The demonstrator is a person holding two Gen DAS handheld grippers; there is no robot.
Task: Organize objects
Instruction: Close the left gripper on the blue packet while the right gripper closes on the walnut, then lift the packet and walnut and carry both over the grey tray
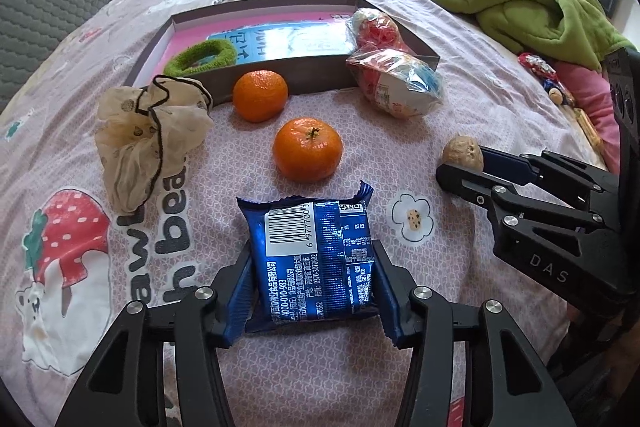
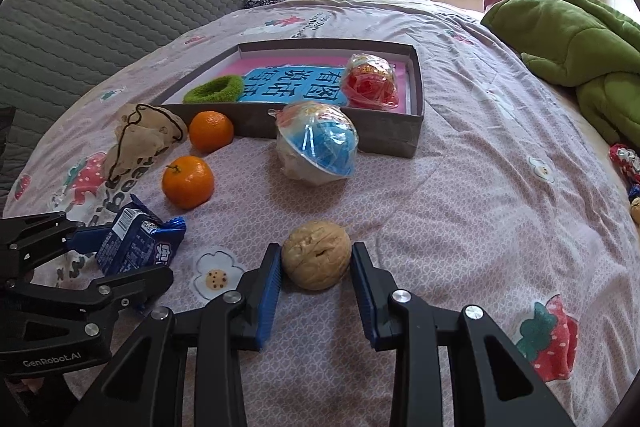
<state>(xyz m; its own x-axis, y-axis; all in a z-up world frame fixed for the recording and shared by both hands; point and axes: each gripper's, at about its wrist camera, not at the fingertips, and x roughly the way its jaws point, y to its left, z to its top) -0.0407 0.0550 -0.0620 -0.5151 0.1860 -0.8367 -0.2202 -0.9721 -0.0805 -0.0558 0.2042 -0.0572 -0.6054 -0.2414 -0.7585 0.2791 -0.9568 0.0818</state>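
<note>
My left gripper [image 1: 314, 283] is shut on a blue snack packet [image 1: 314, 259], low over the bedspread; the packet also shows in the right wrist view [image 2: 138, 243]. My right gripper [image 2: 316, 267] has its blue pads on both sides of a walnut [image 2: 316, 254] on the bed; the walnut shows in the left wrist view [image 1: 463, 153]. Two tangerines [image 1: 307, 149] [image 1: 260, 95] lie before a grey shallow box [image 2: 400, 141]. The box holds a green hair tie [image 2: 214, 89], a blue booklet [image 2: 294, 85] and a red wrapped snack [image 2: 370, 83].
A blue-and-white wrapped bowl [image 2: 318, 147] leans on the box's front wall. A beige scrunchie [image 1: 150, 135] lies left of the tangerines. A green blanket [image 2: 580, 43] is heaped at right. A grey headboard [image 2: 120, 7] and piled clothes are behind the bed.
</note>
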